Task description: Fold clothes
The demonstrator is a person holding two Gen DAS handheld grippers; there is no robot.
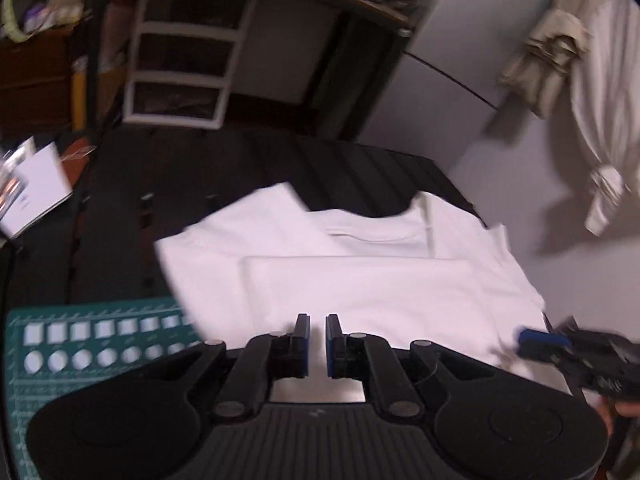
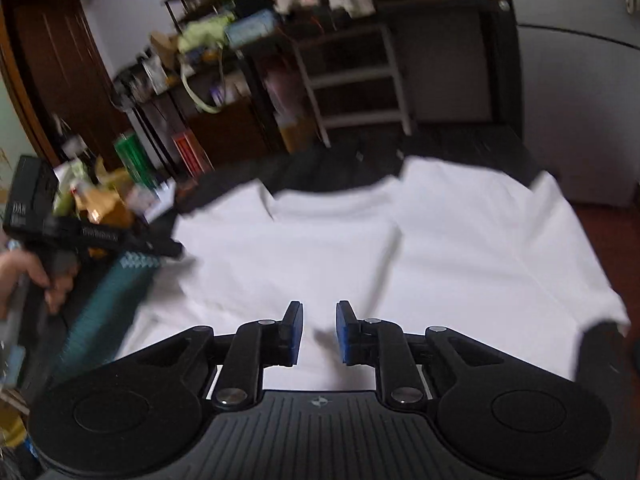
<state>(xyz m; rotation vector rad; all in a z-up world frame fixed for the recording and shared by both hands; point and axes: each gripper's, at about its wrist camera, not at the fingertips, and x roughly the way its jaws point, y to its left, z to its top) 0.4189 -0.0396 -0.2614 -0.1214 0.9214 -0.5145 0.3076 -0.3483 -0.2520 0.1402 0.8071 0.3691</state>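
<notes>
A white T-shirt [image 1: 360,280] lies spread on the dark table [image 1: 200,184], with one sleeve and its lower part folded over the body. My left gripper [image 1: 317,322] hovers over the shirt's near edge with its jaws a narrow gap apart and nothing between them. The right wrist view shows the same shirt [image 2: 360,248] beneath my right gripper [image 2: 319,316], whose jaws stand a little apart and empty above the cloth. Each gripper appears in the other's view: the right gripper [image 1: 536,338] at the shirt's right edge, the left gripper [image 2: 172,248] at its left edge, held by a hand [image 2: 32,272].
A green cutting mat [image 1: 100,344] lies left of the shirt, with a white booklet [image 1: 32,192] further left. A white shelf unit [image 1: 184,52] and cluttered dark shelves [image 2: 192,72] stand behind the table. Pale garments [image 1: 600,120] hang on the wall at right.
</notes>
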